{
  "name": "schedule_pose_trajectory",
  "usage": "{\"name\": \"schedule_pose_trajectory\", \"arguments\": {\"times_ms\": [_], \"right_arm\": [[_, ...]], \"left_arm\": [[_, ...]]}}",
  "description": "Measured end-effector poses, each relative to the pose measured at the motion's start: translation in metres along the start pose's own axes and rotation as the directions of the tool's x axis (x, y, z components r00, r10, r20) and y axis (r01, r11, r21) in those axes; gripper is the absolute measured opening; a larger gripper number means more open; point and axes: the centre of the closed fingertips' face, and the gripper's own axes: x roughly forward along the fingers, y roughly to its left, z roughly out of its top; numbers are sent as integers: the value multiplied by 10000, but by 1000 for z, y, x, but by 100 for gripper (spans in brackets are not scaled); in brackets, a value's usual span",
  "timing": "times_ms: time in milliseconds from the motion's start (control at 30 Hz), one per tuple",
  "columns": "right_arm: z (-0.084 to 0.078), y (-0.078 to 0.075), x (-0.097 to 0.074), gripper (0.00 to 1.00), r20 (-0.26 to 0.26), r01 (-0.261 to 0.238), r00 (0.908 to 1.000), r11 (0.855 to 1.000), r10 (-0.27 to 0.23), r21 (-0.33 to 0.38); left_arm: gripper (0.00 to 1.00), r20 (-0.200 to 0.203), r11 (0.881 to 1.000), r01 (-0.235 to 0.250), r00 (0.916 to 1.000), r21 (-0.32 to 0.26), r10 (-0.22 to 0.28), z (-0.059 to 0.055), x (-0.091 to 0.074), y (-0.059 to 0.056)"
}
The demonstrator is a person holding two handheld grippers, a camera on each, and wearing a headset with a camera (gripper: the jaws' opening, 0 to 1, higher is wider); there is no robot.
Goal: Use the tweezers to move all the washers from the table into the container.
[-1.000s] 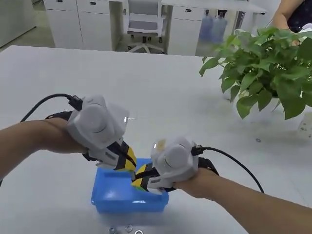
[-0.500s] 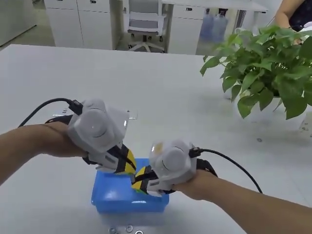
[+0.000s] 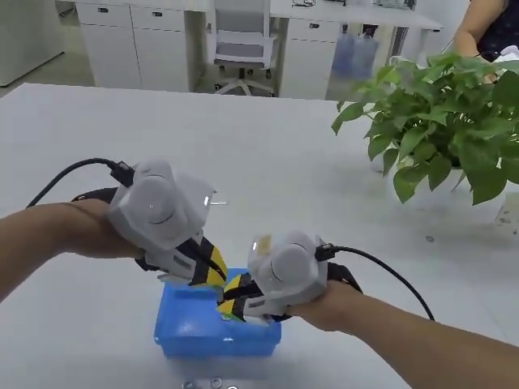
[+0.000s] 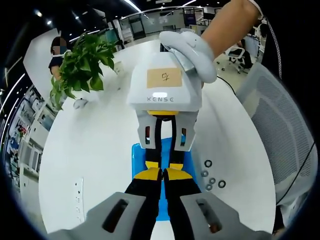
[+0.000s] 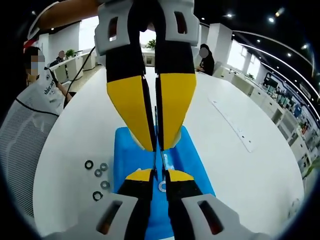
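In the head view the left hand-held gripper (image 3: 211,270) reaches in from 10 o'clock over the blue container (image 3: 195,340). Its jaw tips almost meet those of the right hand-held gripper (image 3: 230,301), which comes in from 4 o'clock, and a potted plant (image 3: 442,121) stands well apart at 2 o'clock. In the right gripper view five washers (image 5: 98,173) lie on the white worktop (image 5: 70,140) at 9 o'clock of the container, both pairs of jaws are clenched on the thin tweezers (image 5: 155,135), and one more washer (image 5: 162,186) shows against the blue inside.

Container (image 3: 195,332) glossy plastic; washers (image 5: 98,173) shiny metal; table (image 3: 284,162) matt.
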Motion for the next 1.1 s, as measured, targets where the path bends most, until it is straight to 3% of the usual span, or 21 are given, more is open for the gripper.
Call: {"name": "schedule_pose_trajectory", "arguments": {"times_ms": [533, 700, 1100], "right_arm": [[26, 15, -28, 11, 345, 242, 9991, 9987, -227, -450], [33, 24, -35, 11, 516, 316, 9983, 9976, -285, -613], [40, 47, -42, 11, 883, 414, 9955, 9964, -348, -741]], "left_arm": [[6, -10, 9998, -212, 9998, 17, 212, 24, -28, -16], [6, -74, 9997, -242, 9997, 22, 242, 33, -36, -28], [6, -337, 9997, -197, 9992, 167, 203, 40, -44, -50]]}}
